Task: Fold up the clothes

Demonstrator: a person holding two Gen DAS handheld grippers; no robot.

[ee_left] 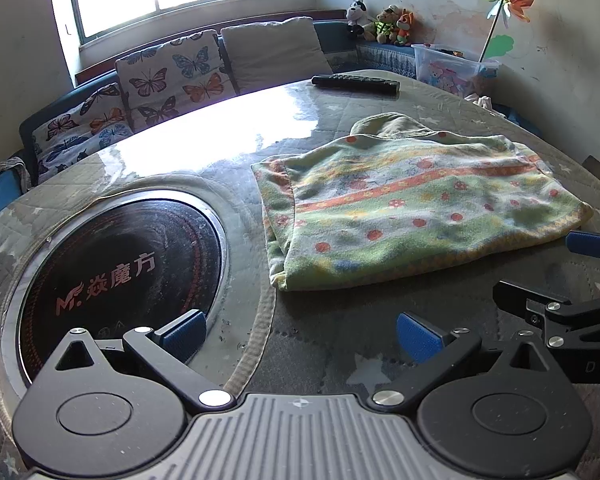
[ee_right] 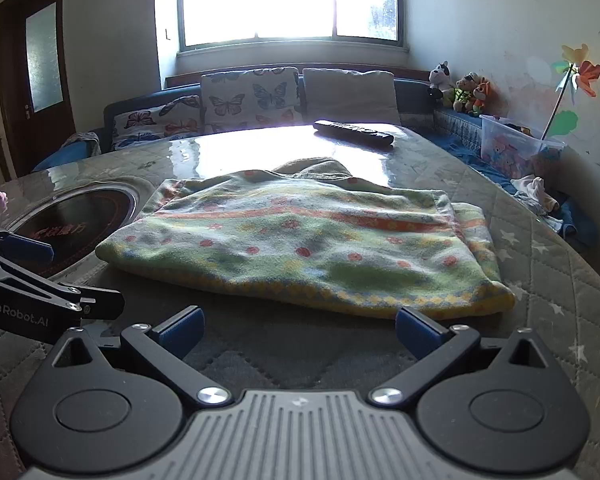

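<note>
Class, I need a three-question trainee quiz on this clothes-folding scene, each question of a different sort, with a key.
1. True or false: the left gripper is shut on the patterned garment.
2. What lies on the table beyond the garment? A) remote control B) pair of scissors C) mug
3. Fill in: the round black cooktop is set into the table on the garment's ____ side in both views.

Key: 1 false; 2 A; 3 left.

Home living room: sofa (ee_right: 260, 100), plush toys (ee_right: 459, 88)
</note>
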